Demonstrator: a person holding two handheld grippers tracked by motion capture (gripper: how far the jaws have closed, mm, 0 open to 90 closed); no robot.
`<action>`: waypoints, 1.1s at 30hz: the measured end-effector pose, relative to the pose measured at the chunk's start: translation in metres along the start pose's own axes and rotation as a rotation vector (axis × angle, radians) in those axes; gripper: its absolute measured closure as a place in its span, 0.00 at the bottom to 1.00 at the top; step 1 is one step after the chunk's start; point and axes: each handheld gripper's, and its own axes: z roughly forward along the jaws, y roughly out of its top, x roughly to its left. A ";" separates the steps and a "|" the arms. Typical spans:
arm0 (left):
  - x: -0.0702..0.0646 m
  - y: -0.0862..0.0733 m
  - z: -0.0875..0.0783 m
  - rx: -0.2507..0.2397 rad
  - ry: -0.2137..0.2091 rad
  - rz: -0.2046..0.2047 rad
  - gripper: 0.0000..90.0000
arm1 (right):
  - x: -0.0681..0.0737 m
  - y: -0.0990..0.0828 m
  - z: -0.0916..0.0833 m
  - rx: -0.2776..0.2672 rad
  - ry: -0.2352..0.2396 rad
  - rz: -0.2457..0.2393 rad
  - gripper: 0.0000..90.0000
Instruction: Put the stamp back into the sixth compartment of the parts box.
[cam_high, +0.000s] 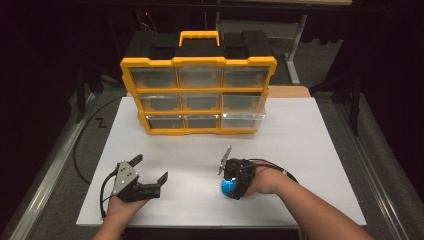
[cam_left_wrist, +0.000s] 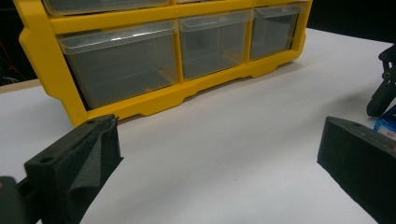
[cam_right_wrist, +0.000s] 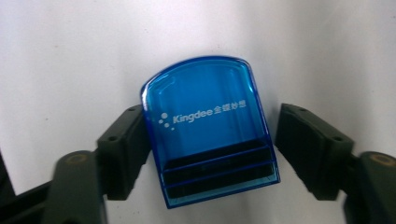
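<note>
We are straddling the blue box (cam_right_wrist: 210, 133) on the desk (cam_high: 300, 135) with our right claw (cam_high: 231, 186), jaws apart, one touching its side, the other just clear, while our left claw (cam_high: 150, 172) is hanging open well apart.

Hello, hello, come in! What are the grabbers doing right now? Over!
Left gripper open, nothing between its jaws. Right gripper jaws either side of the blue box; left one touching, gap on the right. Box flat on the white table. Nothing in the way.

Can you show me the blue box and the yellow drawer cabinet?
blue box (cam_right_wrist: 210, 130), right gripper view, middle of its clear lid.
yellow drawer cabinet (cam_high: 198, 61), high view, top bar of its frame.
</note>
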 end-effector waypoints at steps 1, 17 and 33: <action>0.000 0.000 0.000 -0.001 -0.001 0.001 0.00 | 0.000 0.000 0.000 0.001 0.002 -0.005 0.35; -0.001 0.000 0.000 0.003 0.001 0.001 0.00 | 0.000 0.001 -0.002 0.009 -0.005 -0.004 0.45; 0.000 -0.001 0.001 0.004 -0.005 0.002 0.00 | -0.003 0.001 -0.003 0.007 0.007 0.004 0.48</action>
